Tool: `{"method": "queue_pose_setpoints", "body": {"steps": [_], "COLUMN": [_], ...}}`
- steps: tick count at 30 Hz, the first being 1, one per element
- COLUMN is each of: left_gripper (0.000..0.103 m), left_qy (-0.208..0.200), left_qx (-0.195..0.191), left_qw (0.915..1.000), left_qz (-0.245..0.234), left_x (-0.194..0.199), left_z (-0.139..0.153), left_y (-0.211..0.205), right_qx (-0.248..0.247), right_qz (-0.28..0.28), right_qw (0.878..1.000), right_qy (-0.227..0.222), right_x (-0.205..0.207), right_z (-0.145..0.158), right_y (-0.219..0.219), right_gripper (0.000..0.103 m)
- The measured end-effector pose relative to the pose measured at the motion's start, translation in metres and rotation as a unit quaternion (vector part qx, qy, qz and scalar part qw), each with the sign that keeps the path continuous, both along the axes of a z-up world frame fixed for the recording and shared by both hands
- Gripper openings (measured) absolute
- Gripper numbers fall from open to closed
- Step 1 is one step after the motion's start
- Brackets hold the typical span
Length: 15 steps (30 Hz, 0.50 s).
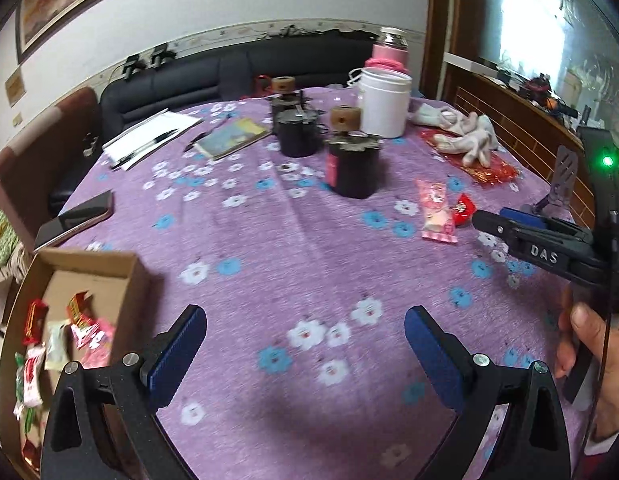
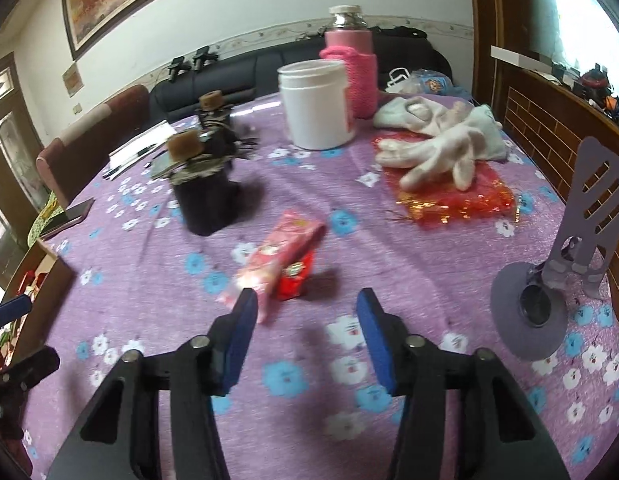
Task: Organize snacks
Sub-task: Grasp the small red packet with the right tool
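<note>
In the left wrist view, your left gripper [image 1: 305, 344] hangs wide apart over the purple tablecloth [image 1: 269, 248] with nothing between its blue pads. The cardboard box [image 1: 97, 276] is just left of it, and it already holds several small wrapped snacks. Far to the right of the box, well apart from it, lie the pink snack packet [image 1: 437, 210] and the small red snack [image 1: 463, 208], touching each other. The right gripper [image 1: 505, 222] comes in from the right edge, its tip just beside the red snack; from here you cannot tell how far apart its fingers are.

In the right wrist view, your right gripper [image 2: 305, 312] stands half open and empty, and both pads are free. The pink snack packet [image 2: 277, 264] and the red snack [image 2: 295, 280] lie just ahead of the left finger, far right of the box [image 2: 41, 264], whose corner shows at the left edge.

The pink packet is long, flat and shiny, with a printed pattern that is blurred. The red one is short and blocky. Both probably are very light, with thin, slippery film that crumples easily. I think you should take the pink packet across its narrow width, near the middle, so it does not fold or swing. Press gently, because the content may be fragile. The red snack seems stiffer, so take it by its two flat sides.
</note>
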<state>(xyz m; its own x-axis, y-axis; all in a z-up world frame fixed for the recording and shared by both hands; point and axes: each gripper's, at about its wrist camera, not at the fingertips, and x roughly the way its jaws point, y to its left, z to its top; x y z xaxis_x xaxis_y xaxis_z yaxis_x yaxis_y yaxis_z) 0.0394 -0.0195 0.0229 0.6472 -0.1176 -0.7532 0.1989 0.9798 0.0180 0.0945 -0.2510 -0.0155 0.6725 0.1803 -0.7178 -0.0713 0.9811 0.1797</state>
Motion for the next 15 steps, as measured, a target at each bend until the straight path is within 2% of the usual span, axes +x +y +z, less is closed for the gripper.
{"method": "queue_pose_setpoints", "body": {"steps": [3, 9, 15], "left_gripper": [0.101, 0.101, 0.101], "left_qy": [0.005, 0.017, 0.021], "left_qx": [-0.003, -0.004, -0.009], "left_qw": [1.0000, 0.9998, 0.9997], "left_qz": [-0.008, -0.008, -0.001], "left_x": [0.003, 0.008, 0.011], "left_z": [-0.004, -0.013, -0.015], "left_y": [-0.009, -0.013, -0.010], "right_qx": [-0.005, -0.016, -0.017], "right_qz": [0.002, 0.037, 0.059], "right_qw": [1.000, 0.999, 0.998], "right_qy": [0.007, 0.020, 0.026], "right_x": [0.009, 0.023, 0.034], "right_z": [-0.004, -0.014, -0.021], "right_y": [-0.005, 0.005, 0.016], "right_gripper": [0.042, 0.028, 0.023]}}
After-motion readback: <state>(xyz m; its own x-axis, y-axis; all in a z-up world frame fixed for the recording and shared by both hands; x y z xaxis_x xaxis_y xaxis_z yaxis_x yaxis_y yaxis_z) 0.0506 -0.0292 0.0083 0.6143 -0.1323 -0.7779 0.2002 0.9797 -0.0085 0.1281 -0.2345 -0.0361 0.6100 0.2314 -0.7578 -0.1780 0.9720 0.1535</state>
